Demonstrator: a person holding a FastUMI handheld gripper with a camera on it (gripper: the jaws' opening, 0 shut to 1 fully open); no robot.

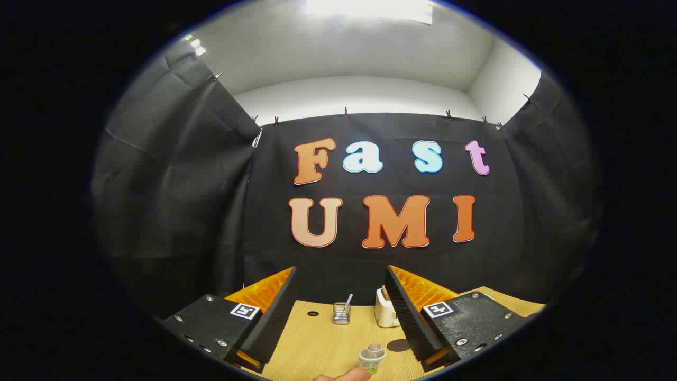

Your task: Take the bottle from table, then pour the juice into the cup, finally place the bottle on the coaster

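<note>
**Task at its opening stage: bottle not yet taken**

The tool (338,323) is standing wide open, its two fingers (272,317) spread well apart and gripping nothing. Both fingers are pointing across the wooden table (317,344) toward the far wall of black cloth.

The bottle (372,357) is standing upright on the table, low between the fingers and nearer the right one, close in to the tool. Only its cap and upper body are showing. Neither finger is touching it. A fingertip of a person's hand (344,375) is showing just beside the bottle's base; whether it is touching the bottle cannot be told.

Further ahead, beyond the fingers, a small glass cup (341,313) with a stirrer or straw leaning in it is sitting on the table. Its contents cannot be made out. Just to its right a white container (385,309) is standing, partly hidden behind the right finger; what it holds is not clear. A dark round patch (398,345) is lying on the table against the inner edge of the right finger, just beside the bottle; it may be the coaster, though this is not certain. A small dark hole (313,314) is showing in the tabletop left of the cup.

Assessment: no step appears complete. The bottle is ungrasped, so taking it, pouring into the cup and setting the bottle on the coaster are all remaining. The first step is calling for the tool to be lowered and brought around the bottle.
</note>
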